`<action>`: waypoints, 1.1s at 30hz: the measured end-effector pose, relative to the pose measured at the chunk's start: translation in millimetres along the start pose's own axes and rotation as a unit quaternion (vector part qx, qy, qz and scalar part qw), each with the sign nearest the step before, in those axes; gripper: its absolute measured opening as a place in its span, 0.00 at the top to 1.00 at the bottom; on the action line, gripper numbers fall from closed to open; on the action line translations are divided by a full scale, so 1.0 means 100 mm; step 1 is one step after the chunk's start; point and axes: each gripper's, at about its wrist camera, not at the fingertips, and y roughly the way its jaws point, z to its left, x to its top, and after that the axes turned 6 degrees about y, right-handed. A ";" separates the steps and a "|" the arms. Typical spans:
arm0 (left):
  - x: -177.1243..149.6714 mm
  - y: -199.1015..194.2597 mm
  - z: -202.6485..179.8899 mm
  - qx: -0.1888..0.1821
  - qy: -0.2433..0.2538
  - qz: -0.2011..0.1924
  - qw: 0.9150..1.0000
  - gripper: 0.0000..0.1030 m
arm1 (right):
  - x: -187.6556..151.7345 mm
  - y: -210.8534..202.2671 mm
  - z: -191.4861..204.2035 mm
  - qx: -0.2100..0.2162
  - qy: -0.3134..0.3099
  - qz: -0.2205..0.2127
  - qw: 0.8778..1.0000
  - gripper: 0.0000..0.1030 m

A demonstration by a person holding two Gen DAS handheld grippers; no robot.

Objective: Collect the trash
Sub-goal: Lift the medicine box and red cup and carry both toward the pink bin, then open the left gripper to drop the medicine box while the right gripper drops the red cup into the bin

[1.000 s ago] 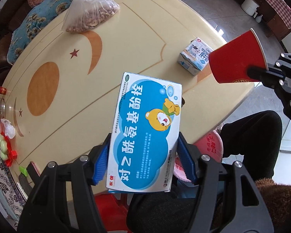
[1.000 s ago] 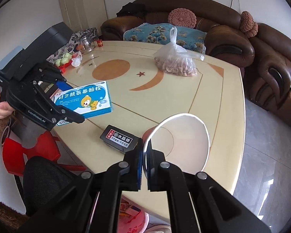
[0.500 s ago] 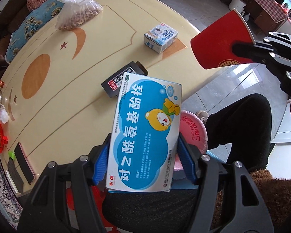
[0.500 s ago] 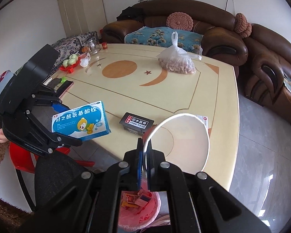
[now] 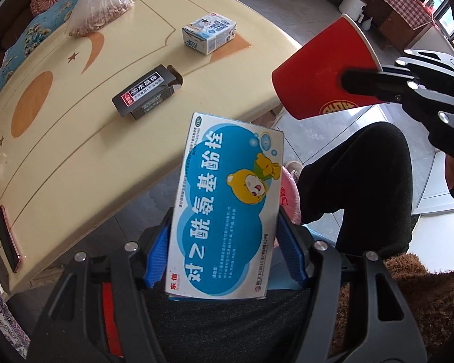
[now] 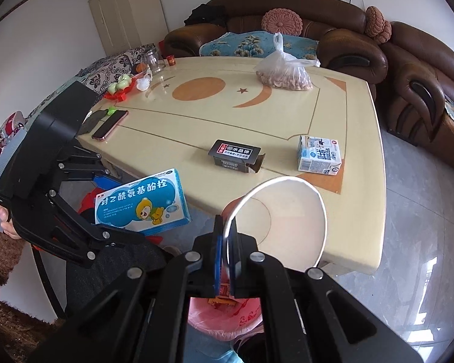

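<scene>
My left gripper (image 5: 225,251) is shut on a blue-and-white medicine box (image 5: 227,208) with a cartoon bear, held off the table's near edge; the same box (image 6: 142,204) shows at the left in the right wrist view. My right gripper (image 6: 225,254) is shut on the rim of a red paper cup (image 6: 284,220), white inside, which appears as the red cup (image 5: 324,69) in the left wrist view. Below both, a pink-lined trash bin (image 6: 224,317) holds wrappers. A black box (image 6: 234,154) and a small milk carton (image 6: 319,154) lie on the table.
The cream table (image 6: 196,127) carries a bag of nuts (image 6: 283,72), a phone (image 6: 110,124), a glass jar (image 6: 152,59) and a red fruit tray (image 6: 119,89). Brown sofas (image 6: 408,69) stand behind. A person's dark-trousered leg (image 5: 369,187) is beside the bin.
Both grippers have drawn back off the table toward its near edge with the box and cup still held. The pink bin has come into view beneath them.
</scene>
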 end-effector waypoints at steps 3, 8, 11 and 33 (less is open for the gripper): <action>-0.08 0.16 -0.07 -0.006 0.003 0.007 1.000 0.39 | -0.13 0.05 0.06 0.000 -0.004 0.005 1.000 0.96; -0.19 0.38 -0.16 -0.013 0.010 0.015 1.000 0.39 | -0.34 0.21 0.14 0.006 -0.004 0.022 1.000 0.96; -0.25 0.52 -0.19 -0.021 0.011 0.024 0.999 0.39 | -0.45 0.31 0.13 0.011 0.005 0.034 0.999 0.96; -0.52 2.05 -0.14 -0.120 -0.059 0.126 0.983 0.39 | -1.19 1.28 -0.26 0.015 0.102 0.105 0.989 0.96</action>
